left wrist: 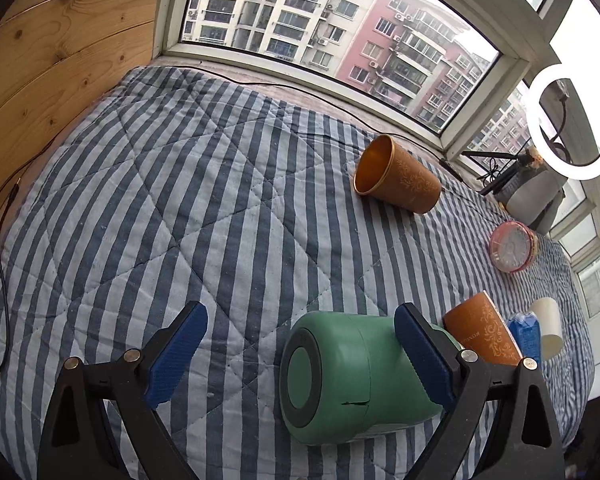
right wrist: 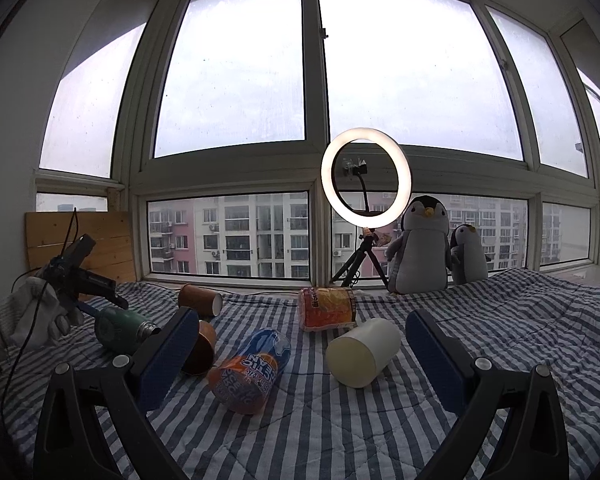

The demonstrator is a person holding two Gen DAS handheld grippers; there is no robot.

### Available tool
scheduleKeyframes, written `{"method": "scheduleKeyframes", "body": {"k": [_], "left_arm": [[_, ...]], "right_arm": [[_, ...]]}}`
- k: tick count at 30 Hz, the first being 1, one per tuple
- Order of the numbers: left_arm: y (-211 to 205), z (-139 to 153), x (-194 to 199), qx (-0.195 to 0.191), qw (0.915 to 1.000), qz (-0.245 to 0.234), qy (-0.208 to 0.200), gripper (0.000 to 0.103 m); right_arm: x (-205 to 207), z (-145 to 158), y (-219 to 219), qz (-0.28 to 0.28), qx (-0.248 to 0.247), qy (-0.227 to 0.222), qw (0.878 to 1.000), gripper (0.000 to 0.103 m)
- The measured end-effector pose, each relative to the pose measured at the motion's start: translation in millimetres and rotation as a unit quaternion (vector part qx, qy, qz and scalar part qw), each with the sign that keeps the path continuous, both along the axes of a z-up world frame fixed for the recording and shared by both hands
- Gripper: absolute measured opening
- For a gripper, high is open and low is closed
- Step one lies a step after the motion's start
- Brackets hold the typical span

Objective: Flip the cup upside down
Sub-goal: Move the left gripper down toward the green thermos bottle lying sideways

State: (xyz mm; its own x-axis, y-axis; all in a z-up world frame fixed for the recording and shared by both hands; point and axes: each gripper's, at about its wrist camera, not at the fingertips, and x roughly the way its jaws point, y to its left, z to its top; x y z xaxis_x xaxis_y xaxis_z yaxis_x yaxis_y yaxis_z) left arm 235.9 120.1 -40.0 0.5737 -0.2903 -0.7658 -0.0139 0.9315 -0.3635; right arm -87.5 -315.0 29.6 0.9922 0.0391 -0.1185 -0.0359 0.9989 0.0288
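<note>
A green flask-like cup (left wrist: 340, 372) lies on its side on the striped quilt (left wrist: 180, 208), base toward the camera. My left gripper (left wrist: 300, 356) is open, its jaws wide around the cup; the right pad (left wrist: 420, 360) is against the cup's side, the left pad (left wrist: 176, 356) stands apart. The cup also shows in the right wrist view (right wrist: 120, 330) at the left, with the left gripper (right wrist: 80, 276) and a gloved hand above it. My right gripper (right wrist: 300, 360) is open and empty above the quilt, with a white paper cup (right wrist: 362, 352) lying on its side between its fingers.
Two brown patterned cups lie on their sides, one far (left wrist: 396, 176) and one near (left wrist: 484, 332). A blue-orange snack cup (right wrist: 250, 368), an orange noodle cup (right wrist: 328, 308), a ring light on a tripod (right wrist: 366, 178) and two penguin toys (right wrist: 420, 244) stand by the window.
</note>
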Motion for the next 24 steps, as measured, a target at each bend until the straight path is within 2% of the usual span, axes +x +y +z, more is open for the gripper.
{"method": "scheduleKeyframes", "body": {"k": [9,11,14,16,19,24], "left_arm": [[-26,-4,-101,0.009,0.9951,-0.097,-0.013,0.096],[-21,0,-124,0.004,0.9942,-0.102,-0.034,0.096],[-6,18,-134,-0.004,0.9950,-0.073,-0.069,0.096],[1,30,-123,0.000,0.9955,-0.049,-0.081,0.096],[3,42,-71,0.025,0.9967,-0.022,-0.074,0.097],[0,18,10,0.054,0.9984,-0.015,-0.003,0.094]], "right_arm": [[3,10,35,0.047,-0.019,0.010,0.999,0.102],[7,13,46,0.065,-0.029,0.015,0.997,0.102],[19,20,70,0.084,-0.067,0.020,0.994,0.102],[27,24,85,0.096,-0.082,0.026,0.992,0.102],[35,27,95,0.104,-0.076,0.035,0.991,0.102],[33,23,100,0.102,-0.074,0.045,0.991,0.102]]}}
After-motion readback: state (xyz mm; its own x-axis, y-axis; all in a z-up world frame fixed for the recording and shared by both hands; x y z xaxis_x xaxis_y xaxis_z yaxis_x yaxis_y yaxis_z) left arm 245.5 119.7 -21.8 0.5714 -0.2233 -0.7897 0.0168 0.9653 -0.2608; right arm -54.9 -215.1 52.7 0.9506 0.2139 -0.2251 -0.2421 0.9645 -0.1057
